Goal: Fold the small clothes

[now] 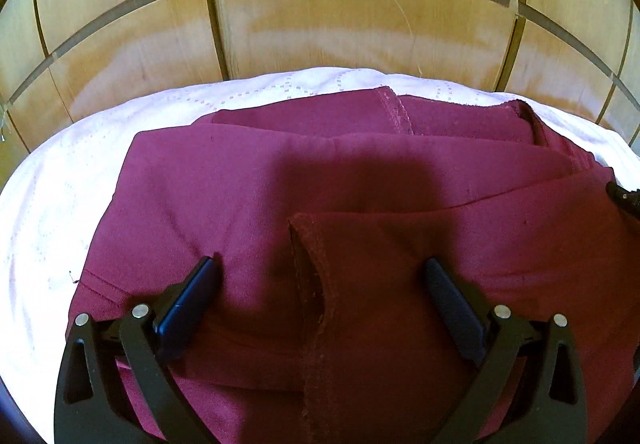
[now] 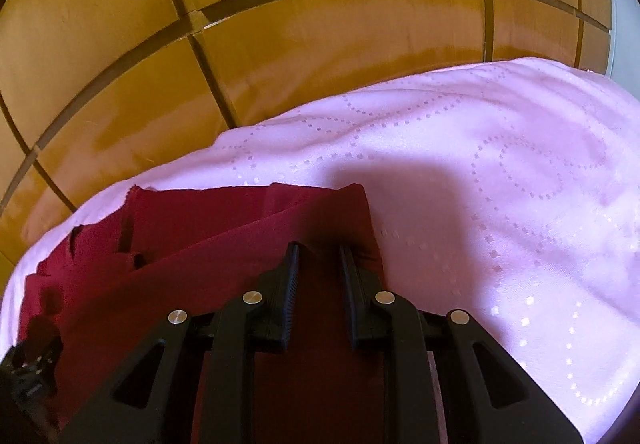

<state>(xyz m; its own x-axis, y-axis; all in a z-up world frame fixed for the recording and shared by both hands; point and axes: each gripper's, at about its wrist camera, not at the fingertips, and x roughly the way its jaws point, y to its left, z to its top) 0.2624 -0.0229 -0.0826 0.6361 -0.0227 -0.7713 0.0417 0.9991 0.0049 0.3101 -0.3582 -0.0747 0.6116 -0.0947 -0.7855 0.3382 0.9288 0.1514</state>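
The maroon garment (image 1: 280, 180) lies on a pale pink bedspread (image 1: 52, 204) stitched with dotted loops, pushed up toward a wooden panelled wardrobe (image 1: 320, 24) behind the bed. It is already doubled over in several layers, and one hemmed flap (image 1: 316, 284) lies across the top with its stitched edge running toward me, which I take to be a leg or sleeve turned inward to square the bundle.

The left gripper (image 1: 320, 272) hangs over the middle of the cloth with its jaws spread wide, one finger on each side of that hemmed edge and nothing caught between them. It looks poised to press or pinch the flap rather than carry anything.

The right gripper (image 2: 318, 250) sits at the garment's right-hand edge, just where maroon meets bedspread. Its jaws stand narrow but not closed, with a strip of cloth showing in the gap. Whether the pads actually pinch a fold there I cannot tell (the tips are in shadow and the fabric is dark). Working from the outer edge makes sense, since that is the side a person would lift to bring the next fold across.

The folding seems partway done.
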